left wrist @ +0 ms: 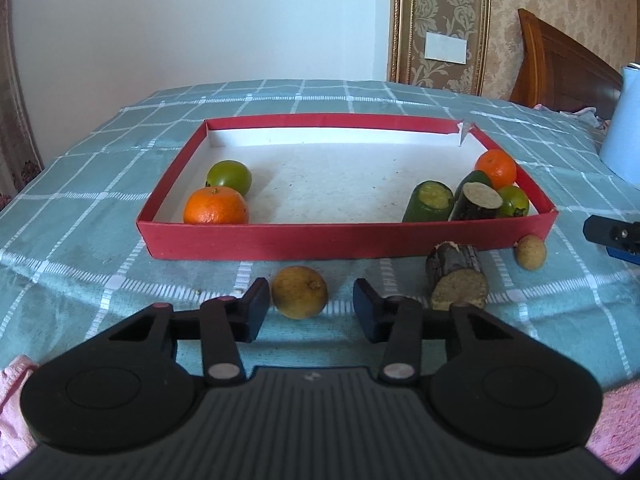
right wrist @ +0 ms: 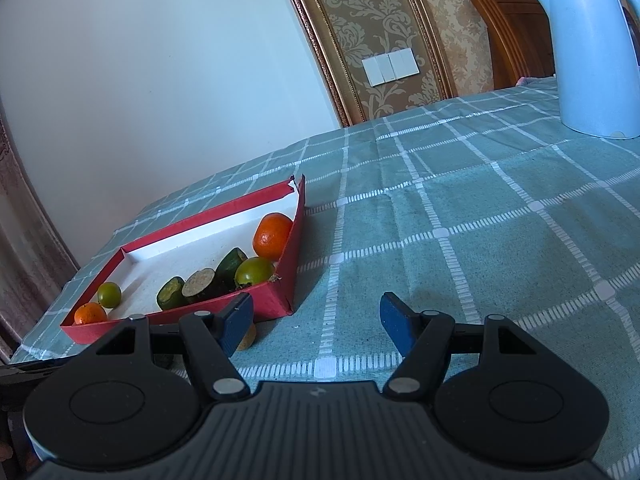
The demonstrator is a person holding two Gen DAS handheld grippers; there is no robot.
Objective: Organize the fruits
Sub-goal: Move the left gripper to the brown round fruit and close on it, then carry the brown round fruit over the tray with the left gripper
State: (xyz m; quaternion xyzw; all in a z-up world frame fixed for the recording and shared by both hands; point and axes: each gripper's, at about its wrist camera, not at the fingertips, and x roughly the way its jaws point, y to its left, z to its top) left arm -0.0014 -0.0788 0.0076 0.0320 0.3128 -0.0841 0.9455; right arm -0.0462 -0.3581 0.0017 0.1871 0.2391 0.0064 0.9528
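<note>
A red tray holds an orange and a green fruit at its left, and a second orange, a green fruit and cut cucumber pieces at its right. In front of it on the cloth lie a brown round fruit, a dark cut piece and a small brown fruit. My left gripper is open, its fingers on either side of the brown round fruit. My right gripper is open and empty, right of the tray.
A light blue kettle stands at the far right on the green checked tablecloth. A wall and a wooden headboard are behind. Pink cloth lies at the near edge.
</note>
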